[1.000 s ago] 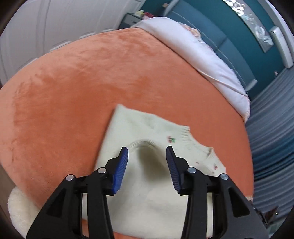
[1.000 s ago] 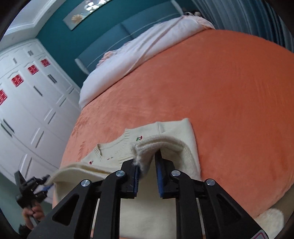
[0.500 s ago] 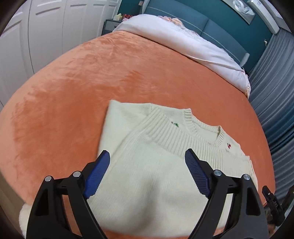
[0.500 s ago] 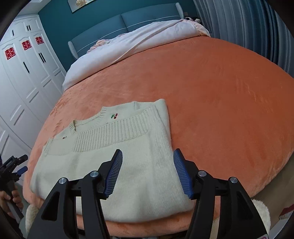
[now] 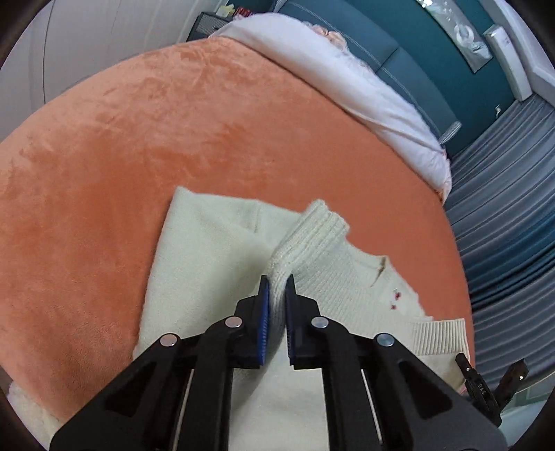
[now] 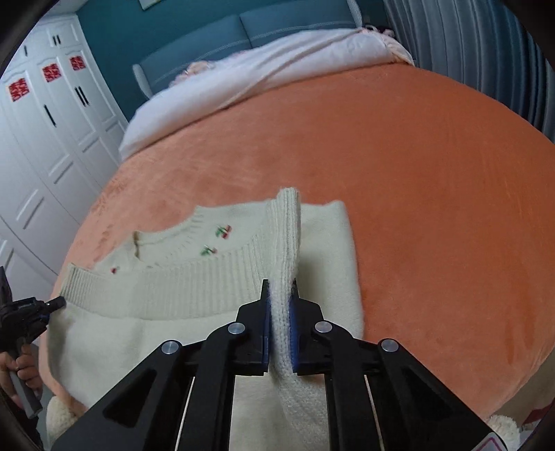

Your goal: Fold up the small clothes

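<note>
A cream knitted sweater (image 5: 208, 249) with small cherry embroidery (image 6: 222, 231) lies on the orange bedspread (image 5: 138, 138), its ribbed hem folded up over the chest. My left gripper (image 5: 276, 281) is shut on a raised ridge of the ribbed hem at the sweater's left side. My right gripper (image 6: 279, 288) is shut on a raised ridge of the ribbed hem (image 6: 288, 229) at the sweater's right side. The sweater (image 6: 173, 288) lies between both grippers. The left gripper also shows at the left edge of the right wrist view (image 6: 24, 312).
The orange bedspread (image 6: 416, 173) stretches far beyond the sweater. A white duvet (image 5: 347, 79) lies at the head of the bed by a teal headboard (image 6: 242, 31). White wardrobes (image 6: 45, 138) stand on one side, grey curtains (image 5: 503, 208) on the other.
Half a second ago both grippers were open above the flat sweater. Now both have moved down and shut on the ribbed hem, each pinching up a ridge of knit.
</note>
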